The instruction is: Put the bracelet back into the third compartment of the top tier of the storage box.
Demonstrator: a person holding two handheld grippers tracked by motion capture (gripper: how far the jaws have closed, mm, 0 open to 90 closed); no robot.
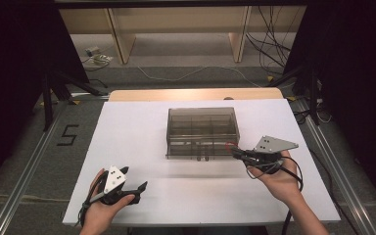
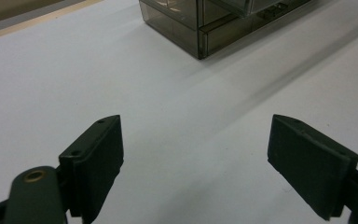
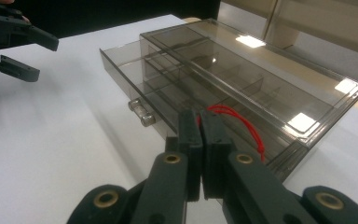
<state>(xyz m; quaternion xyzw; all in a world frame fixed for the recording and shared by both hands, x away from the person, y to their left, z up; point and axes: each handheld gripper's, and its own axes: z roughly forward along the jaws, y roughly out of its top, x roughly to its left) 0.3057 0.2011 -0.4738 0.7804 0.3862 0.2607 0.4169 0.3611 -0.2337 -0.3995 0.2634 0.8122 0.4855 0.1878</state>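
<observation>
At the desk's (image 1: 127, 137) centre, the right gripper (image 3: 199, 122) clenches a red band (image 3: 242, 123) beside the partly opened organizer drawer (image 3: 135, 84); left gripper (image 2: 193, 154) waits released, the band still undeposited.

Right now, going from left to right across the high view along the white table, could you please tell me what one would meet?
Left tool, jaws open → smoky clear drawer box → red rubber band pinched at the box's front right corner → right tool, jaws shut on it.
</observation>
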